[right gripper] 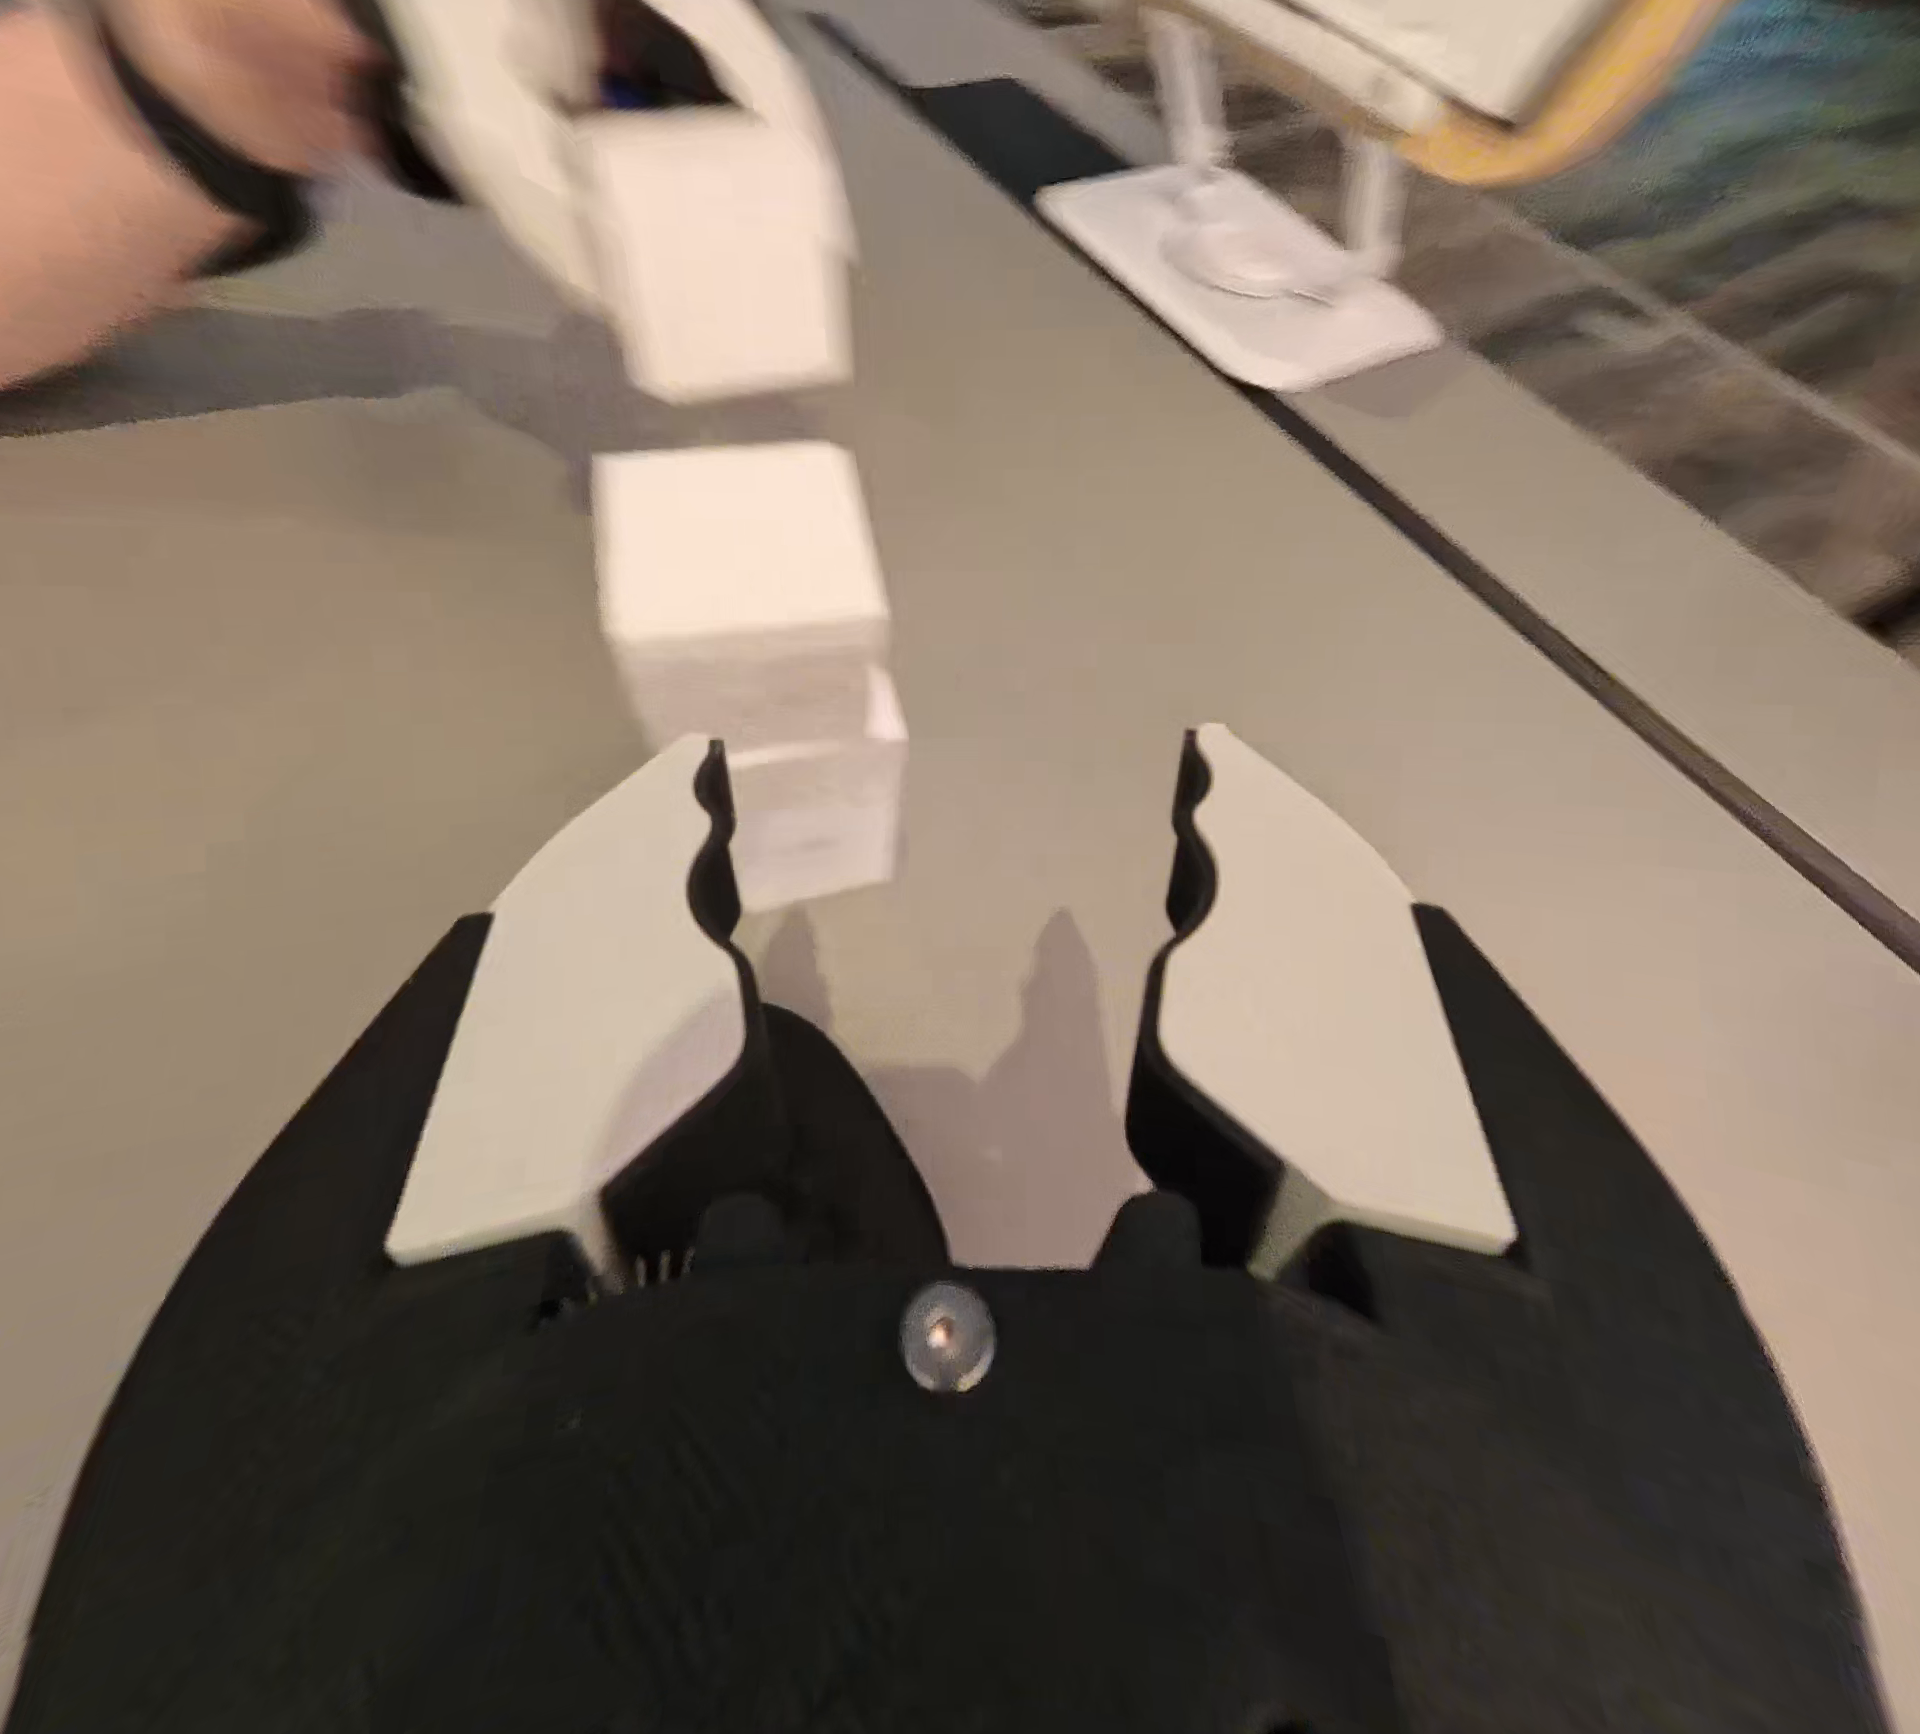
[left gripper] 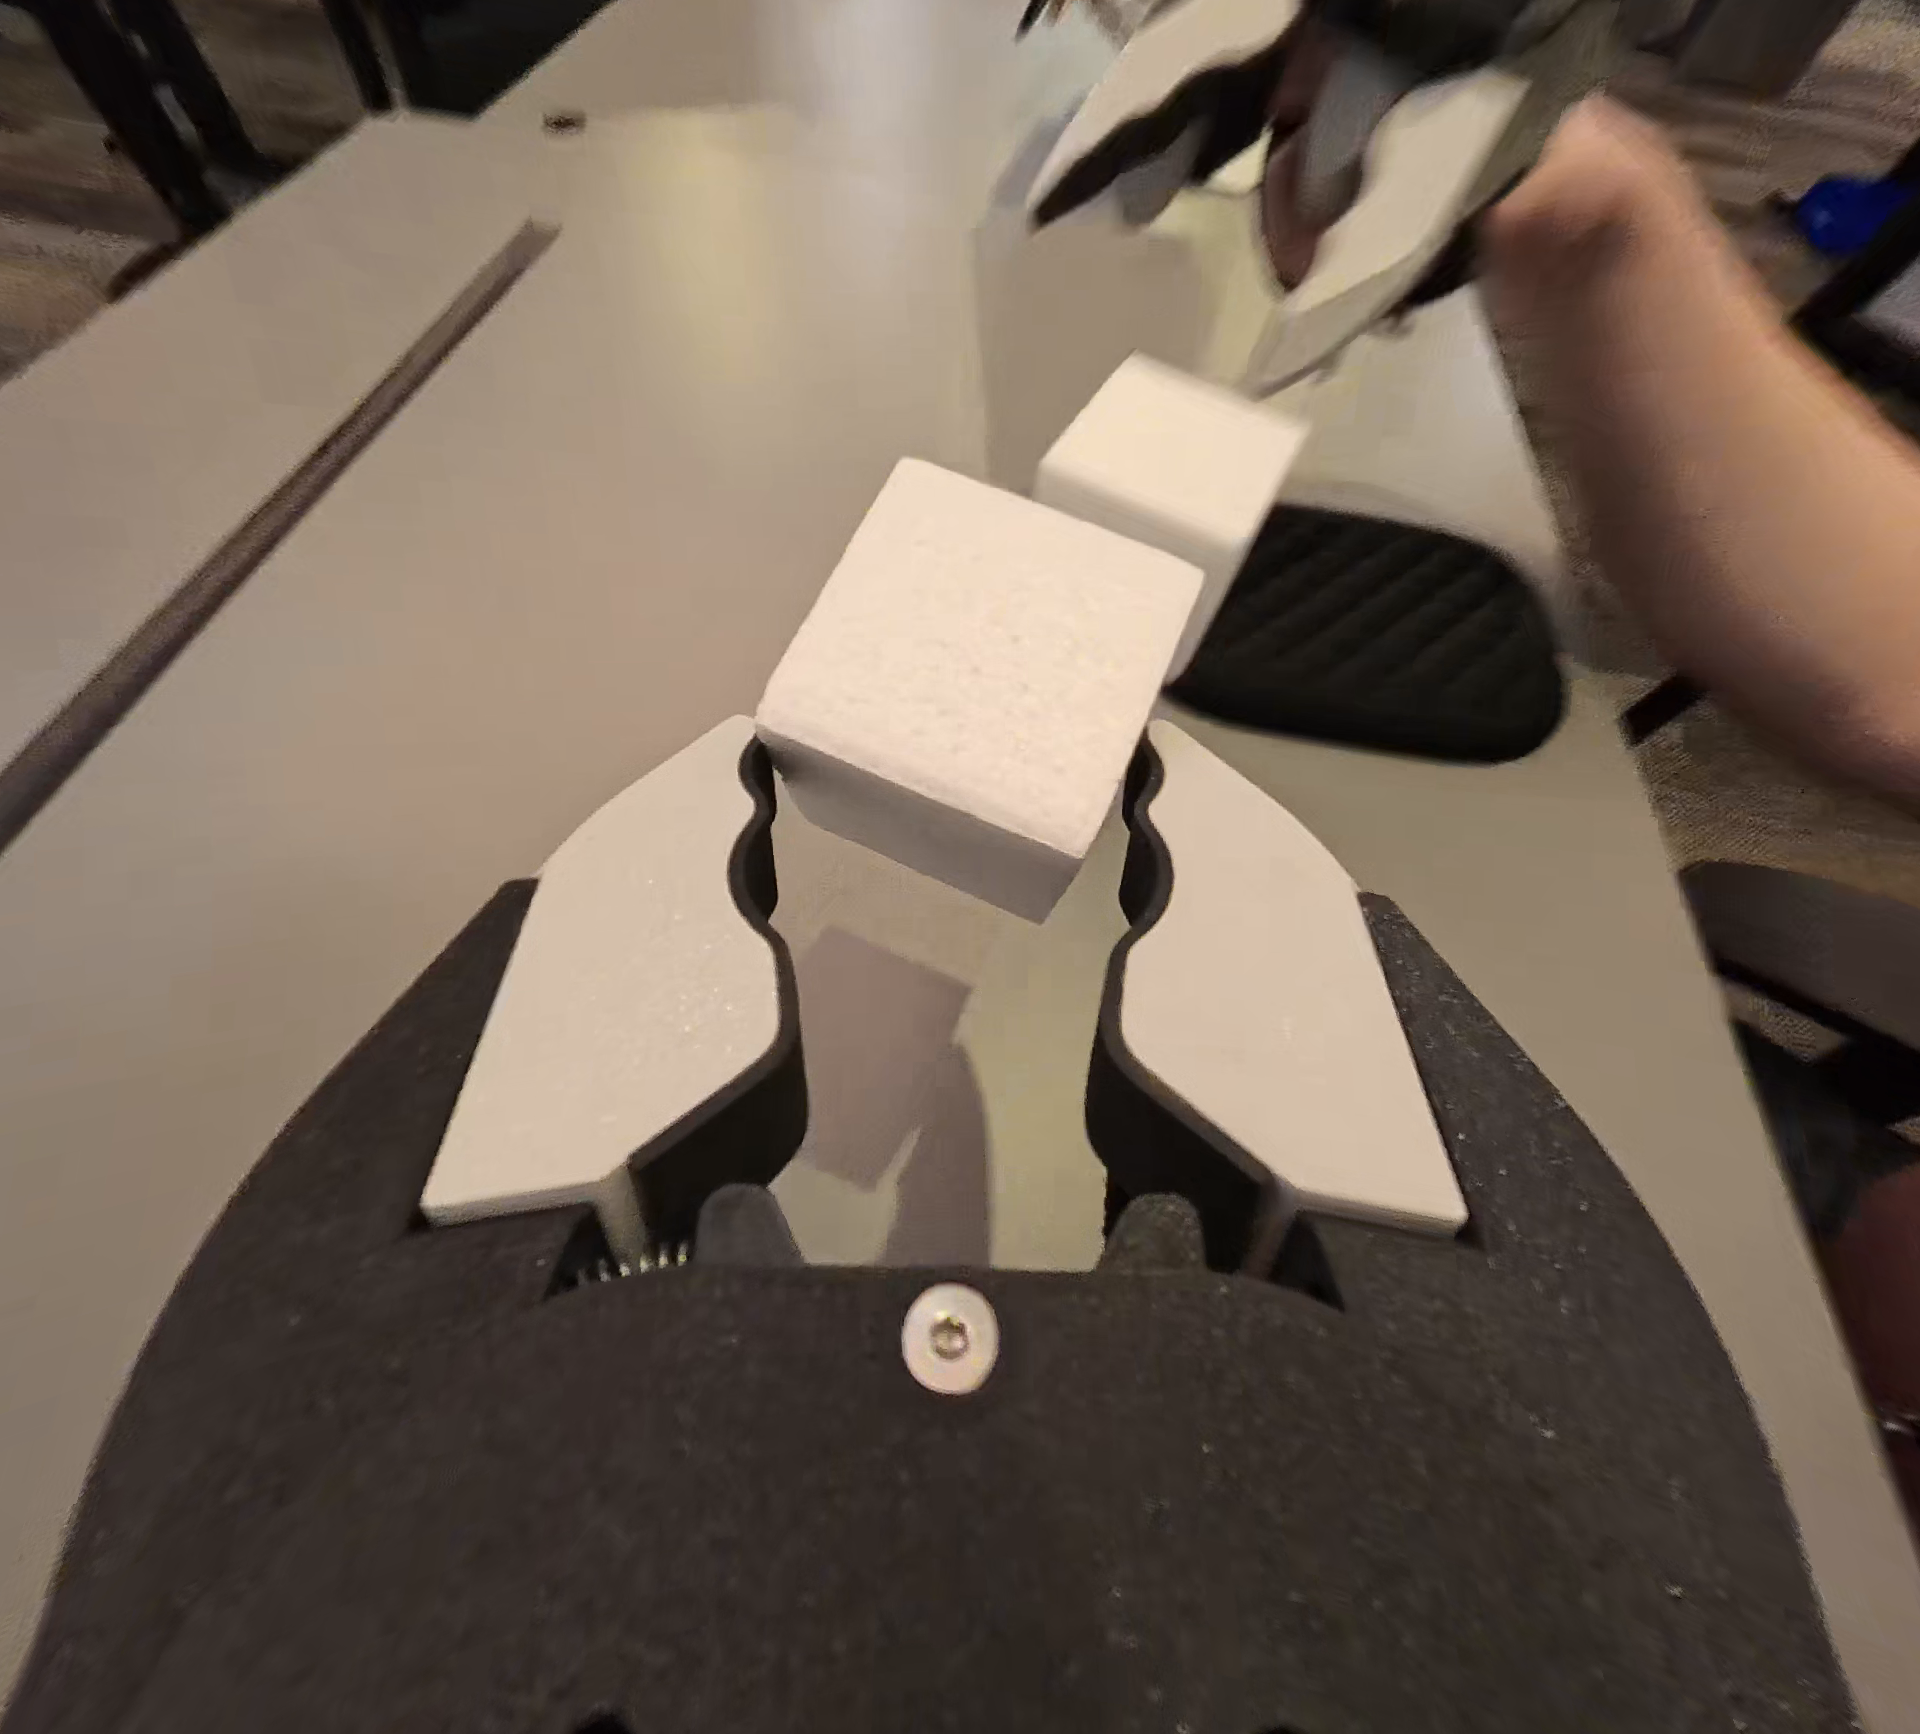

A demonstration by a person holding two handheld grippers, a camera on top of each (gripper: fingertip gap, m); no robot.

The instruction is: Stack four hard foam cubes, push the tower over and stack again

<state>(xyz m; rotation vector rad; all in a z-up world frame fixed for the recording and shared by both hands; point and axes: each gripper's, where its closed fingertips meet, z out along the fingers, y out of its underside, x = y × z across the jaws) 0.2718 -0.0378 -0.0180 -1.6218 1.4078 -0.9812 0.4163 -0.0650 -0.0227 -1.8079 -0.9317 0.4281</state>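
At the centre of the left wrist view, a white foam cube (left gripper: 966,676) is pinched between the tips of the left gripper (left gripper: 951,749), tilted and lifted clear of the grey table (left gripper: 416,541). Beyond it, toward the upper right of that frame, the top of a stack of cubes (left gripper: 1169,474) is seen, with the right gripper (left gripper: 1174,271), blurred, above it and a hand (left gripper: 1600,230) at the right edge. In the right wrist view, the held cube (right gripper: 717,250) is seen at upper left, gripped by the left gripper (right gripper: 717,230), above and apart from the stack (right gripper: 753,645), which appears three cubes high, with blur leaving the count uncertain. The stack stands just beyond the right gripper's left fingertip (right gripper: 696,770). The right gripper (right gripper: 951,749) is spread wide with nothing between its fingers. A white stand (right gripper: 1247,282) is noted at upper right of the table (right gripper: 1091,541).
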